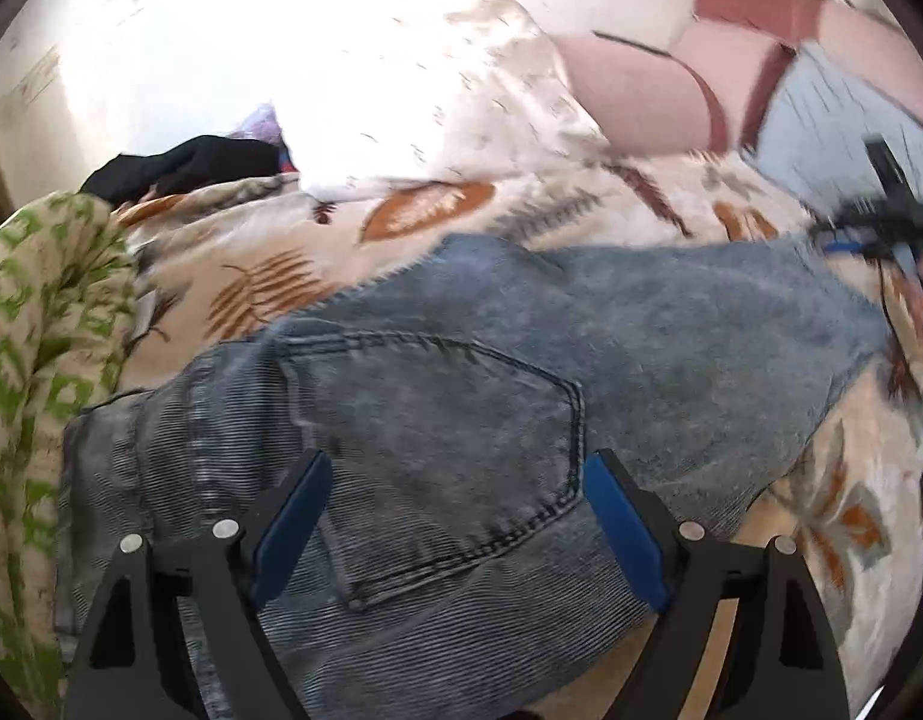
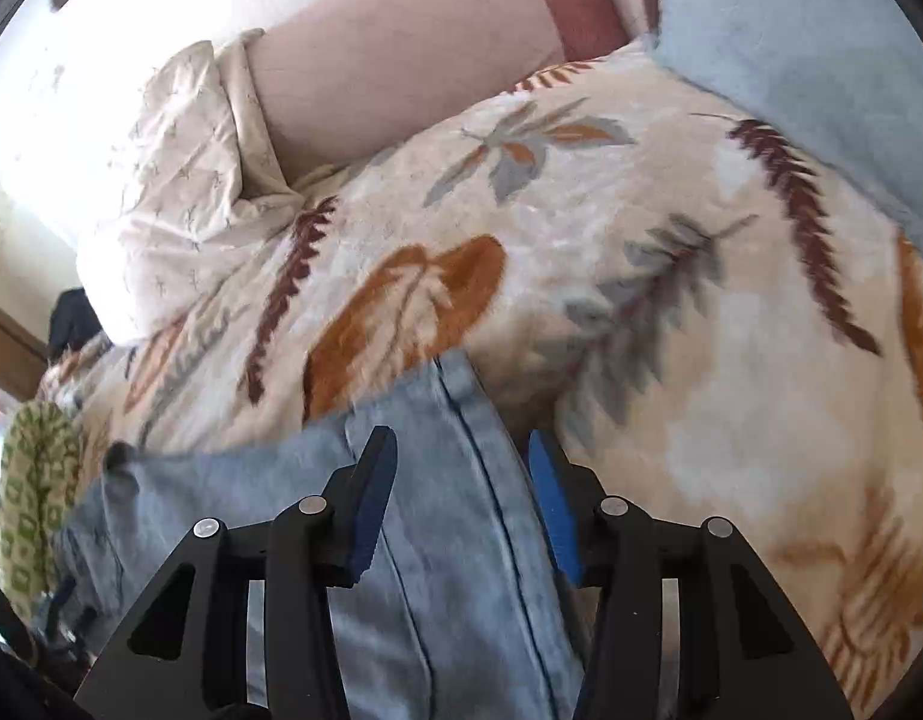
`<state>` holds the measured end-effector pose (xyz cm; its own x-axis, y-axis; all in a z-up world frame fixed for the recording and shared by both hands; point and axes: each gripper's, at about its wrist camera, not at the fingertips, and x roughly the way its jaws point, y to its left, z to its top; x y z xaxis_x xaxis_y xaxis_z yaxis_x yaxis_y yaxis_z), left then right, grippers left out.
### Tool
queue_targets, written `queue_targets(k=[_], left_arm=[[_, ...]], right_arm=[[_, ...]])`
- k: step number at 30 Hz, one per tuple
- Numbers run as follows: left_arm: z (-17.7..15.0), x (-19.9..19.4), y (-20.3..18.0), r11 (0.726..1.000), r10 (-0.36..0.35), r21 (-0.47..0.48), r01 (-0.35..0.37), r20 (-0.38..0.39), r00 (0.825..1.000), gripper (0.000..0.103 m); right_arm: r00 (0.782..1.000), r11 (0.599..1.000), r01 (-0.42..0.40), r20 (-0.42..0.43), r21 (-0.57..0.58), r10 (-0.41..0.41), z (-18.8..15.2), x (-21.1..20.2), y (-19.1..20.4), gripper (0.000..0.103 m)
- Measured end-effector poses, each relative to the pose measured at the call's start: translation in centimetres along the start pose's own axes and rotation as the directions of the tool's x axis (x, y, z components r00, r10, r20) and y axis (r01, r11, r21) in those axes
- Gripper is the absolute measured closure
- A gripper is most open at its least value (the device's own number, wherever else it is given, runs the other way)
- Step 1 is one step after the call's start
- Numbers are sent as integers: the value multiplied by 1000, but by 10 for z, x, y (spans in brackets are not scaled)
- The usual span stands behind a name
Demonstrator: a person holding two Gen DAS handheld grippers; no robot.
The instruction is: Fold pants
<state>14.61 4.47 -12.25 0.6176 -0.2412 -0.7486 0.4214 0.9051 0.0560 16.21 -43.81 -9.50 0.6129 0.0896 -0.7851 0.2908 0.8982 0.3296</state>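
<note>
The jeans (image 1: 449, 372) lay flat on the bed, over a blanket (image 2: 671, 312) w/ leaf print, back pocket up. The left gripper (image 1: 455, 468) was spread wide over the pocket area, nothing pinched btw. its fingers. The right gripper (image 2: 461, 450) was half spread around a leg seam near the hem; pads did not press the cloth. A white pillow (image 1: 461, 120) and a green patterned cloth (image 1: 41, 324) lay near the bed's edges.

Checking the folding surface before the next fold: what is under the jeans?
The jeans lie on a cream blanket printed with brown, orange and grey leaves, which shows all around them. What lies beneath the blanket, and directly beneath the denim, is covered.
</note>
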Motion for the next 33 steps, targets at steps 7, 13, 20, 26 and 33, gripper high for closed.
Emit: queue_targets(k=[7,13,20,26,33], left_arm=[[-8,13,-10,998,-2,58,6,-60,998,15],[-14,15,-11,996,-5,87,13,-86,996,15],[-15,15,-8,996,-10,91,19,-91,996,15],[-14,11,-6,997,-15,72,22,-91,996,15],[-15,8,-6,998,-15,64,21,-97,995,15]], right_arm=[[994,990,72,-76,-120,-81,7,30,16,80],[984,968,177,29,-176,-175,17,25,33,87],[986,980,169,7,-103,-169,26,52,22,87],[997,995,59,45,-85,-55,9,-7,22,62],[995,965,-82,-74,-248,65,-69,-22,81,60]])
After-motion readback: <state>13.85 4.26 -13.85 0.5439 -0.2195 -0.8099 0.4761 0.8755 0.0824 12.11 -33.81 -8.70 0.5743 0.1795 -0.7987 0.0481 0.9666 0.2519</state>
